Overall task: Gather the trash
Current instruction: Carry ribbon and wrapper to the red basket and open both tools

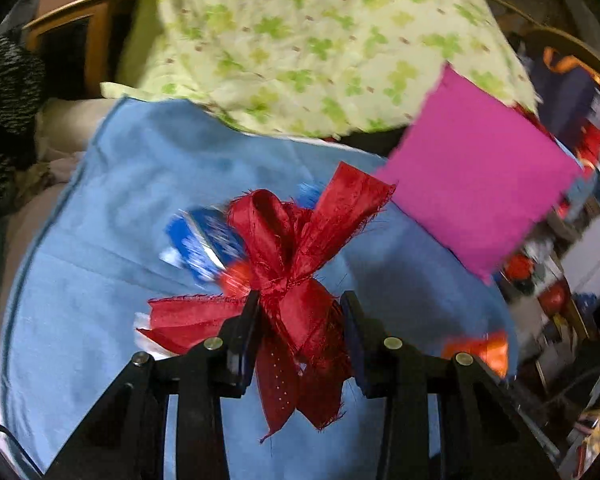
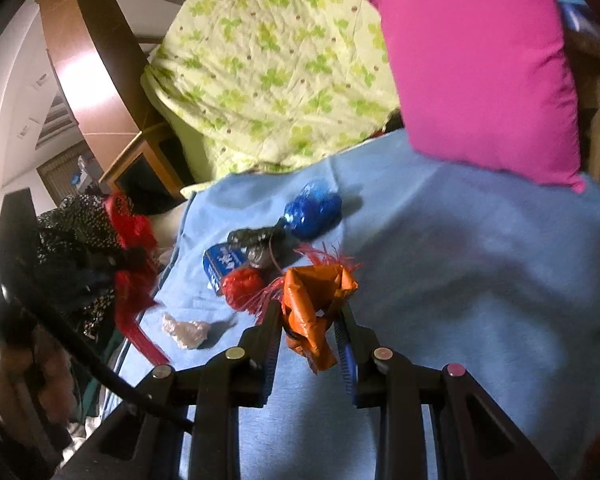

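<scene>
Gripping a red bow (image 1: 296,280), the left gripper (image 1: 300,312) has its jaws closed on the knot, above the blue sheet (image 1: 100,240) of the bed. The right gripper (image 2: 310,316) has its jaws clamped on an orange wrapper (image 2: 312,308). More trash lies near the sheet's left edge: a blue box (image 2: 222,266), red ball (image 2: 244,286), blue wrapper (image 2: 314,214), clear plastic (image 2: 186,330). A pink pillow (image 2: 484,72) sits at the far edge.

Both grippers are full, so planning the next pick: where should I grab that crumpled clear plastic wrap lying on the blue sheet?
Pinch the clear plastic wrap across its raised crumpled middle, coming from above. It lies low and alone on the blue sheet, so side edges give little to grip.
</scene>
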`<state>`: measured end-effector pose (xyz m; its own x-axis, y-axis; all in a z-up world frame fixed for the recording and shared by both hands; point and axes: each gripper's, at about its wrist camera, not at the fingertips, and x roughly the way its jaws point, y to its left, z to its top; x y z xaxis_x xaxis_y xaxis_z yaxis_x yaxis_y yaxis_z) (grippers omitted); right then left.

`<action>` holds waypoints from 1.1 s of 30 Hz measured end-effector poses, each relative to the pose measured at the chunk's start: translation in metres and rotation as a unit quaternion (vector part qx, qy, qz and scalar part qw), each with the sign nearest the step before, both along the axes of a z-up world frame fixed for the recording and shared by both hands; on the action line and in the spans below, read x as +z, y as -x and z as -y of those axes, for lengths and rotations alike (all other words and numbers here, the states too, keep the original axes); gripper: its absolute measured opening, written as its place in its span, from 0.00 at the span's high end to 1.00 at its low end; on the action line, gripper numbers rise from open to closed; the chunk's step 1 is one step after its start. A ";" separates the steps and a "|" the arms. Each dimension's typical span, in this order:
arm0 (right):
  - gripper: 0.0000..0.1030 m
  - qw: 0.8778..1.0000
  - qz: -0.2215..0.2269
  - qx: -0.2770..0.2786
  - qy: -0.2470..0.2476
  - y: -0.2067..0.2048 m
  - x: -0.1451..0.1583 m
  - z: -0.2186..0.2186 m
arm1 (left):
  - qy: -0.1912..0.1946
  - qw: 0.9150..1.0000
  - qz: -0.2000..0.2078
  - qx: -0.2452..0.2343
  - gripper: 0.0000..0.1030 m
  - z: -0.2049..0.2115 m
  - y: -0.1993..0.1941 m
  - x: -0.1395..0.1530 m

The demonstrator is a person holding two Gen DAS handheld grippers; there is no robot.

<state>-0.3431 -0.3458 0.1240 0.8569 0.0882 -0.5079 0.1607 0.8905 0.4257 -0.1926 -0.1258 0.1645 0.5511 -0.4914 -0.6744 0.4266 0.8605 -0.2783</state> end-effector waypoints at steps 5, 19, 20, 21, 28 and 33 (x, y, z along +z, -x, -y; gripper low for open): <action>0.71 1.000 -0.003 -0.029 0.011 0.025 0.006 0.015 | -0.008 0.999 -0.006 -0.043 0.61 0.034 0.025 -0.009; 0.71 0.993 -0.015 -0.116 0.020 0.101 0.007 0.065 | -0.065 0.992 0.015 -0.111 0.61 0.103 0.074 -0.023; 0.71 0.992 -0.016 -0.122 0.020 0.107 0.006 0.069 | -0.068 0.991 0.016 -0.115 0.61 0.107 0.076 -0.023; 0.71 0.991 -0.018 -0.130 0.019 0.114 0.006 0.074 | -0.070 0.990 0.019 -0.120 0.61 0.112 0.080 -0.023; 0.71 0.984 -0.028 -0.175 0.022 0.156 0.002 0.097 | -0.085 0.984 0.033 -0.153 0.61 0.142 0.102 -0.024; 0.71 0.974 -0.046 -0.219 0.024 0.197 -0.006 0.118 | -0.088 0.978 0.036 -0.185 0.61 0.167 0.122 -0.026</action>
<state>-0.5405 -0.4636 0.1183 0.7570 -0.3018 -0.5795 0.5661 0.7459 0.3509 -0.3144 -0.2929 0.1383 0.4071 -0.5457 -0.7324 0.7309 0.6756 -0.0971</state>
